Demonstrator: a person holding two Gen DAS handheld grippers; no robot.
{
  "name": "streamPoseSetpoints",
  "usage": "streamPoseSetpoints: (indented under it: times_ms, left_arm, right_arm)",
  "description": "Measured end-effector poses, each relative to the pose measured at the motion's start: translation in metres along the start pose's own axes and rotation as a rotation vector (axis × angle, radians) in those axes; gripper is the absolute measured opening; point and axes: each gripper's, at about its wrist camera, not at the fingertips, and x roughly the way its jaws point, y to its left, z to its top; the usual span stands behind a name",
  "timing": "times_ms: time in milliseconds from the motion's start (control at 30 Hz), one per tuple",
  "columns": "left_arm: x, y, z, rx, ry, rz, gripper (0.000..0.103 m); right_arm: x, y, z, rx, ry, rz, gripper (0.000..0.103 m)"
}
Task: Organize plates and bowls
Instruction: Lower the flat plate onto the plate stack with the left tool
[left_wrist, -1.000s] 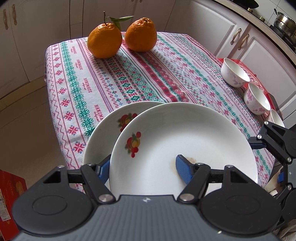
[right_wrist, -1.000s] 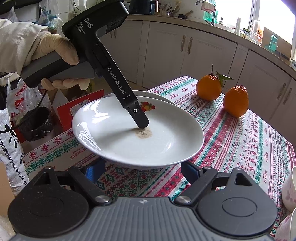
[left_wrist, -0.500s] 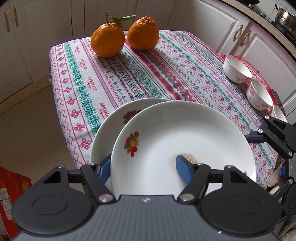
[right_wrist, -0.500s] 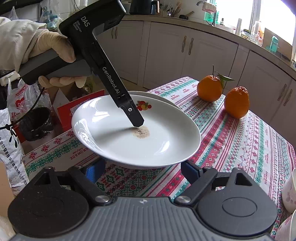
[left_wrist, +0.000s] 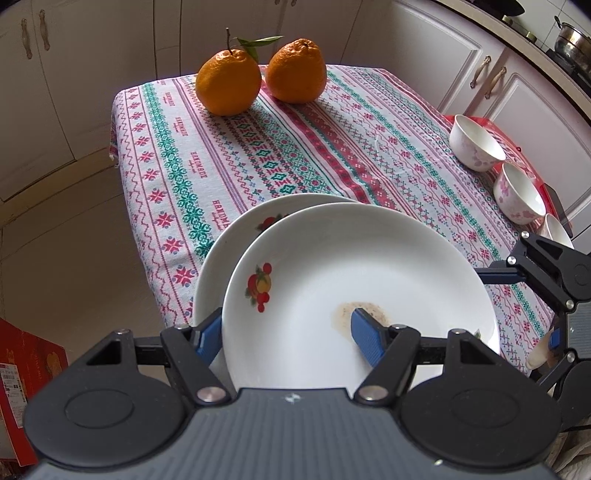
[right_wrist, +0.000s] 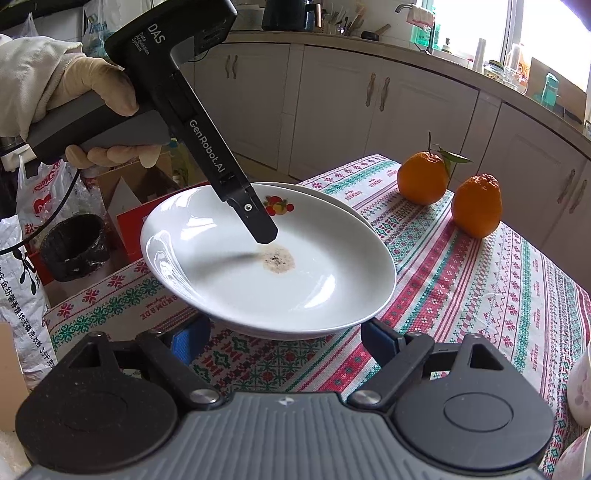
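At the tabletop's near-left corner, my left tongs pinch the rim of the stained top plate, held tilted just above the second plate I judge it will stack on. Right tongs wait wide and empty; next, I reckon, a level lowering, then the bowls.

Left gripper clamps raised plate — tilted.

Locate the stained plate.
The stained plate is clamped in the left gripper, held just above the second plate at the table's near-left corner.
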Motion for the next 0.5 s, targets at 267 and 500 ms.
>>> streamPoseSetpoints:
  times_ms: [267,500]
  left_arm:
    - [-0.008,0.001,-0.003,-0.015,-0.004,0.011,0.071]
    - [-0.015,0.001,-0.006,-0.032,-0.011,0.023,0.071]
  right_arm:
    - [0.000,0.000,-0.001,0.002,-0.004,-0.004,0.092]
    - [0.001,-0.001,-0.001,0.008,-0.010,-0.005,0.092]
